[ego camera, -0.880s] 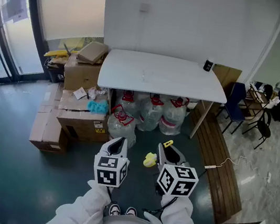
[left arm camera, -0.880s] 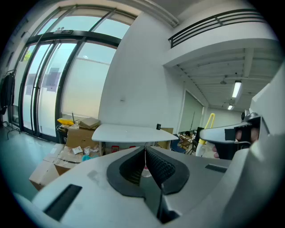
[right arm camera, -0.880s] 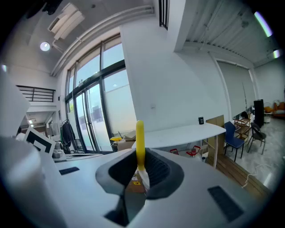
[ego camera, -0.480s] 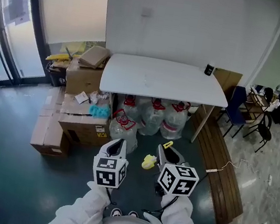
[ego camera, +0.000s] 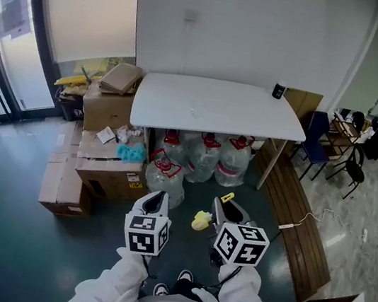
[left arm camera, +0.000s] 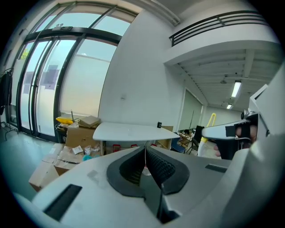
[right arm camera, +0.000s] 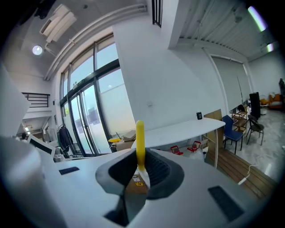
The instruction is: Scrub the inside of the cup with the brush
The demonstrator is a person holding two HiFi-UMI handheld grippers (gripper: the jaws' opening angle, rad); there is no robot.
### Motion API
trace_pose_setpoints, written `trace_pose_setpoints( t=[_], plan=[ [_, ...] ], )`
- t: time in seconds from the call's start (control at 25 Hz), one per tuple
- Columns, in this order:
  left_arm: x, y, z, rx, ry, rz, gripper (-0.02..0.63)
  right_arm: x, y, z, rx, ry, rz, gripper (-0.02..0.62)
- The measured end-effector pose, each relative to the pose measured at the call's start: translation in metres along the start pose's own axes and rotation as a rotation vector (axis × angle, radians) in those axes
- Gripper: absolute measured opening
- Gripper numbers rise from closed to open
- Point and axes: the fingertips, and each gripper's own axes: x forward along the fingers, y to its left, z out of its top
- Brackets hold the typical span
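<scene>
The cup (ego camera: 279, 91) is showing only as a small dark shape on the far right corner of the white table (ego camera: 182, 106), in the upper middle of the head view. Its inside is too small to make out.

The person's sleeves (ego camera: 116, 285) are running off the bottom edge.

The right gripper (ego camera: 223, 204) is clamping a yellow brush (right arm camera: 140, 142). The handle is sticking up between the jaws, and the lower end is hiding behind them. The left gripper (left arm camera: 144, 161) is holding nothing, with its jaws pressing together.

Open dark floor (ego camera: 11, 181) is lying between the person and the table.

Clear bottles (ego camera: 205, 155) are crowding under the table, their contents unclear. Cardboard boxes (ego camera: 107, 101) are stacking up at its left edge.
</scene>
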Motion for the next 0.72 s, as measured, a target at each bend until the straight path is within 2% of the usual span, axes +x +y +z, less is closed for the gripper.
trace_pose_setpoints(
  t=[0.32,0.72],
  plan=[
    [0.036,0.004,0.003,0.006,0.01,-0.002,0.012,0.029,-0.021,0.005,0.01,0.008,-0.006,0.104],
    [0.132,0.013,0.04,0.008,0.003,0.027,0.012,0.108,-0.065,0.051,-0.004,0.003,0.044,0.104]
  ],
)
